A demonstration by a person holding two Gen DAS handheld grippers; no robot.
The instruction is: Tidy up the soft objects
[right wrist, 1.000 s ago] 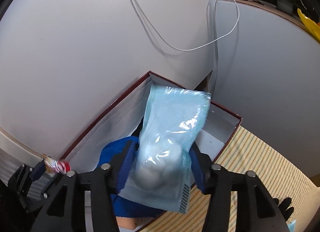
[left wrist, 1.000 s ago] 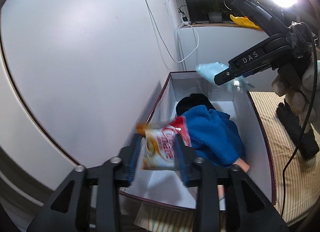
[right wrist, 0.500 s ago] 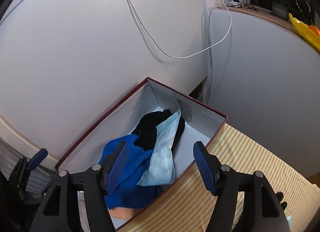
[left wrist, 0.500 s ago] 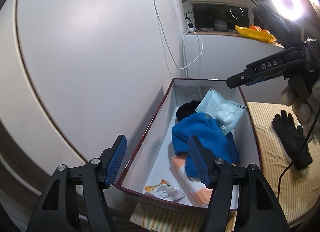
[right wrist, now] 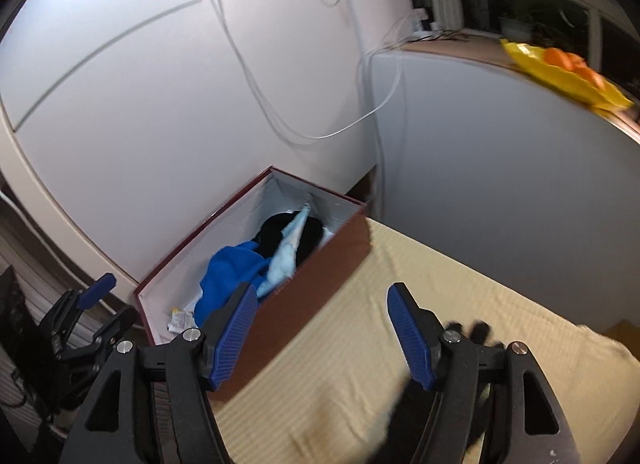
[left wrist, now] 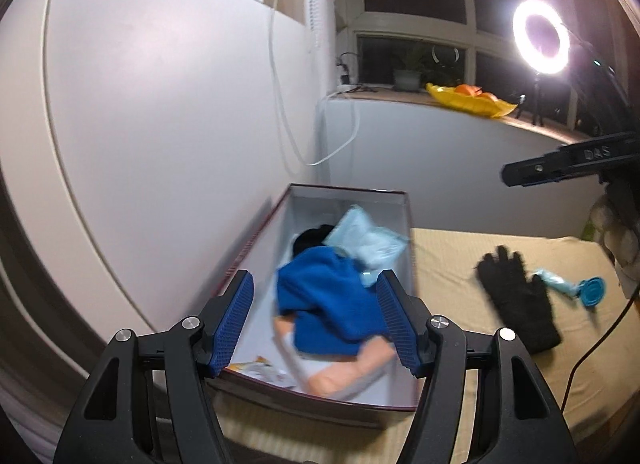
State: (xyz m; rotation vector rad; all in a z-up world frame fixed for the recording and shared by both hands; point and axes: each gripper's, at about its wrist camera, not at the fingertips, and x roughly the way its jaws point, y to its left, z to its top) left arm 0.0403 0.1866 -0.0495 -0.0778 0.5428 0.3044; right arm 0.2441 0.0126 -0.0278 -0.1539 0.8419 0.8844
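Left wrist view, read from its left edge: the left gripper (left wrist: 316, 320) hangs over the near left corner of the box (left wrist: 404, 224), its blue pads spread wide with only air between them. A second ago those pads pinched a small orange-and-white snack packet (left wrist: 256, 364); that packet now lies loose on the box floor by the near wall, so this hand's delivery looks finished. Further in, the blue cloth (left wrist: 332, 304) is heaped across the middle of the box over a peach-coloured pack (left wrist: 344, 376), with something black (left wrist: 312, 236) beyond it. On top, toward the far right corner, rests the pale blue bag of cotton balls (left wrist: 368, 240), which a second ago was clamped in the other gripper above the box and half a second ago had already dropped in.

To the right of the box, on the yellow striped cover (left wrist: 448, 264), a black glove (left wrist: 516, 296) lies flat, and near the cover's right edge a small blue item (left wrist: 576, 284) sits just beside it. These two are judged the soft things still to be put away.

At the right, the right gripper (right wrist: 320, 332) has pulled back from the box and out over the cover. Its jaws are opening, with nothing between them, and dark glove fingertips show just behind its right finger (right wrist: 412, 332). The glove seems the likely next pick for this hand.
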